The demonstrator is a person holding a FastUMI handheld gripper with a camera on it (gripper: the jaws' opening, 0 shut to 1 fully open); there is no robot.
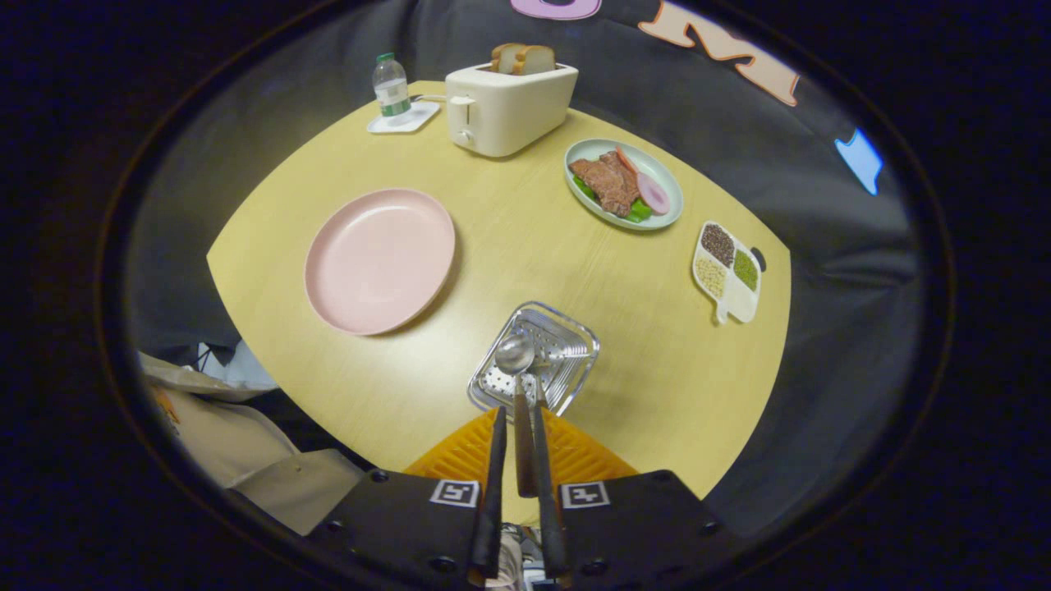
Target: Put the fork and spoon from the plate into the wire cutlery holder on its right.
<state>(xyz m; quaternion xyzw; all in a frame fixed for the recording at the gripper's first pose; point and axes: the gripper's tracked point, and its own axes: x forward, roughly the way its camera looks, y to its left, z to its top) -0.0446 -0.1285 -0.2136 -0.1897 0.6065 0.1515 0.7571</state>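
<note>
We look down along the gripper (519, 414) at a pale yellow wooden table (525, 246) set against a dark cloth wall. Our two fingers are drawn in narrow and press on the handle of a spoon (517, 386) from both sides. The spoon points away from us, its rounded bowl just beyond the fingertips and over the wire cutlery holder (562, 345). We cannot tell whether the spoon's bowl touches the holder or hangs just above it.

The holder is a shiny metal basket with a perforated bottom, seen from above, directly ahead of the fingers near the table's closest edge. Something slim and metallic lies beside the spoon inside the holder, but it is too small for us to say whether it is the fork. Beneath the fingers, an orange ribbed mat (575, 455) lies at the table's near edge.

To the left of the holder, well apart from it, sits a round pink plate (379, 258); its surface looks bare.

Farther back stands a cream toaster (509, 111) with two bread slices (523, 59) sticking out of the top. Left of it, a small water bottle (391, 84) stands on a white tray (410, 121). Right of the toaster, an oval dish (667, 193) holds meat and vegetables, and beyond that lies a divided white dish (743, 305) with grains and seeds in separate compartments.

At the lower left, beside the table, we see folded beige cloth (238, 443).
</note>
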